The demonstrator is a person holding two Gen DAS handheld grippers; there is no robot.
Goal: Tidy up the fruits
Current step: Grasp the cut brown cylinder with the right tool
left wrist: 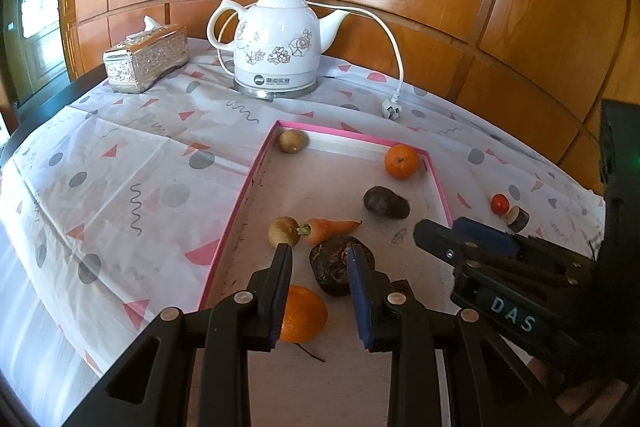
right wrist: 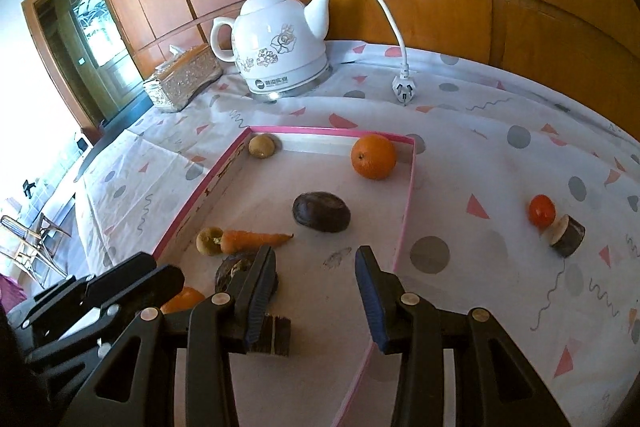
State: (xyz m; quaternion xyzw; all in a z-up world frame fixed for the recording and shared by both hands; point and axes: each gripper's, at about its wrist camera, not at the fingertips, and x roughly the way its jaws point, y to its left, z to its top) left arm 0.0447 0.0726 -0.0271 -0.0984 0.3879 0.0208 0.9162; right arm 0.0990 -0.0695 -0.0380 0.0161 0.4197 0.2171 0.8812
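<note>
Fruit lies scattered in the pink-edged tray at the middle of your left wrist view: a kiwi in the far left corner, an orange in the far right corner, a dark avocado below it, then a carrot touching a second kiwi. Your left gripper sits at lower centre, its fingers parted narrowly and holding nothing, above a dark fruit and a second orange. Your right gripper enters from the right edge. A small tomato rests on the counter outside the tray, at right.

In the right wrist view, your right gripper shows fingers apart and empty over bare tray floor near the tray's right rim. The tomato sits at right, just beside a dark cut piece. The white kettle stands at upper centre.
</note>
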